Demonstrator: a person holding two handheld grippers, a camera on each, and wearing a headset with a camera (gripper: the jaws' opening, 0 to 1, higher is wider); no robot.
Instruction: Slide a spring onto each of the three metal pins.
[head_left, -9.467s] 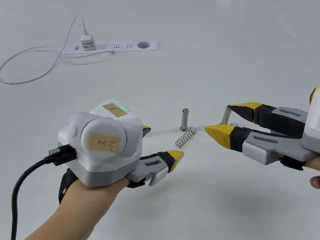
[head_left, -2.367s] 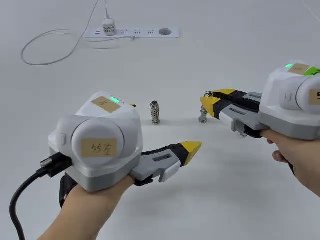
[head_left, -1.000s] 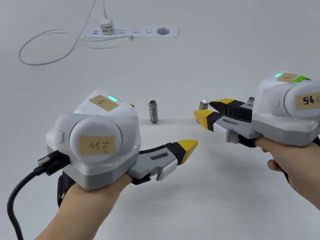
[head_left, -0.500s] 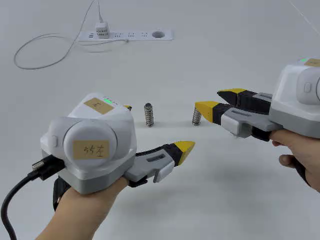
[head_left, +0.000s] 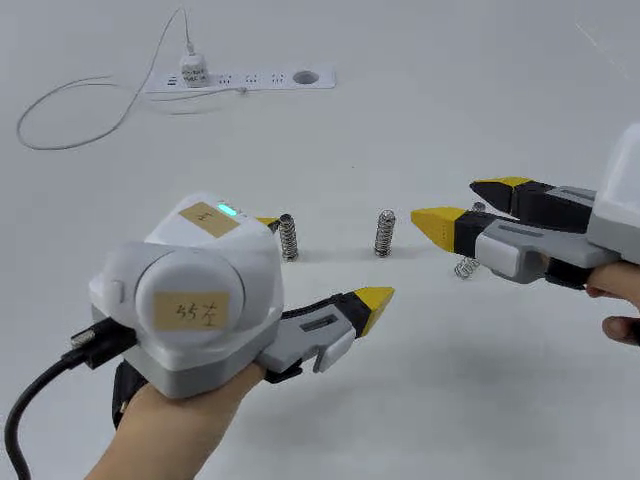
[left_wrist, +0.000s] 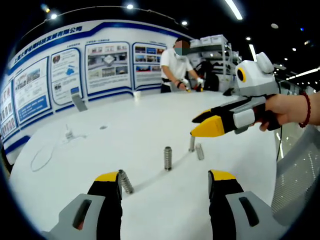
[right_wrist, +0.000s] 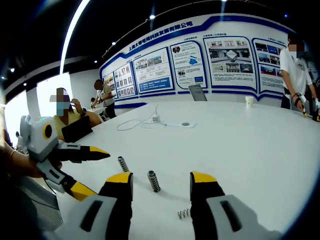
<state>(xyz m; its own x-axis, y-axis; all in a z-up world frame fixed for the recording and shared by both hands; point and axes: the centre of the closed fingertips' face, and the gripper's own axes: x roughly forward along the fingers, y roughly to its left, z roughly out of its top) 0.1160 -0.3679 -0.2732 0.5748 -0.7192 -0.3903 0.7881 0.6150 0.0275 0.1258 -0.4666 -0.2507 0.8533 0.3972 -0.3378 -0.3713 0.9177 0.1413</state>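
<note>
The left gripper (head_left: 322, 260), spread and empty, is left of the middle pin (head_left: 385, 230); the right gripper (head_left: 455, 200), spread too, is right of it; a loose spring (head_left: 466, 267) lies there also.

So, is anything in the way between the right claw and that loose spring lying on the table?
Nothing visible. The loose spring lies on bare table just ahead of the open right claw; the nearer sprung pin stands beyond it, off to one side.
</note>
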